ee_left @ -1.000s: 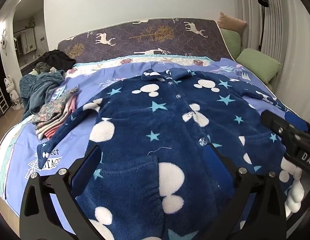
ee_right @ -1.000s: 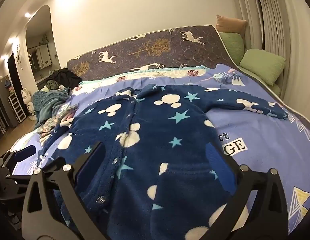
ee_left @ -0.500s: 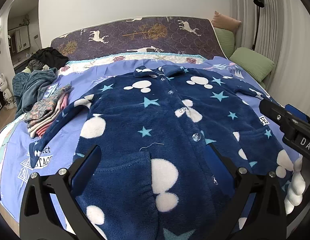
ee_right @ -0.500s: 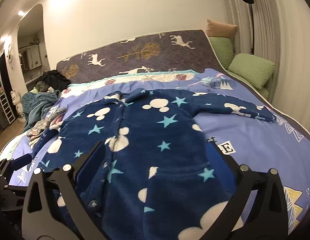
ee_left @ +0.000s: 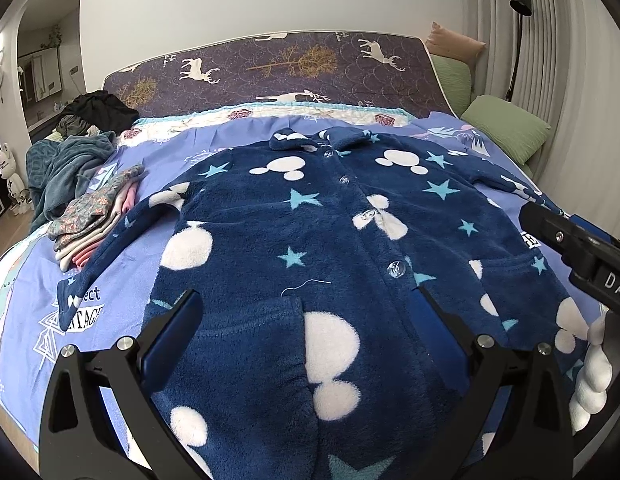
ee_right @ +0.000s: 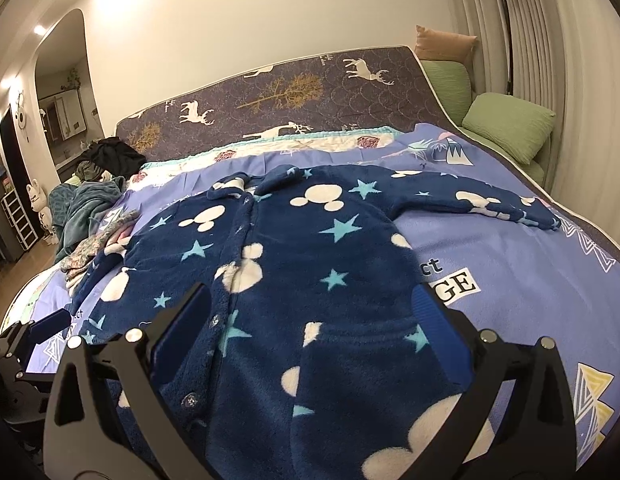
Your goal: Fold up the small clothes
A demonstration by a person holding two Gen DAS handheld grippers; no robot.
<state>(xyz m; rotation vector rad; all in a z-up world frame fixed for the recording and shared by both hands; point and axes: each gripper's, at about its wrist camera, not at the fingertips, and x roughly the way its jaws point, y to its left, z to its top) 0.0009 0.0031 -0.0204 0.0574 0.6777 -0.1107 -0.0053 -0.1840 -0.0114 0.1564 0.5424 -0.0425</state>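
Lying flat and face up on the bed (ee_left: 26, 280), the navy fleece jacket (ee_left: 310, 240) is spread with its buttoned front upward, collar toward the headboard and hem toward the cameras; both sleeves are stretched outward, the right sleeve (ee_right: 489, 200) reaching across the lilac cover. This layout is judged to be the starting shape for a fold, since every edge can be reached. The left tool (ee_left: 310, 320) is held over the lower front near the pocket, its jaws spread wide and nothing gripped. The right tool (ee_right: 306, 320) is likewise held released above the hem area, empty; it is also seen at the right edge of the left view. Both are placed low and side by side, probably so that a sleeve or side edge can be picked up next. A stack of folded clothes (ee_left: 90, 220) is kept beside the left sleeve, apparently as the finished pile, with loose garments (ee_left: 66, 164) heaped beyond it.
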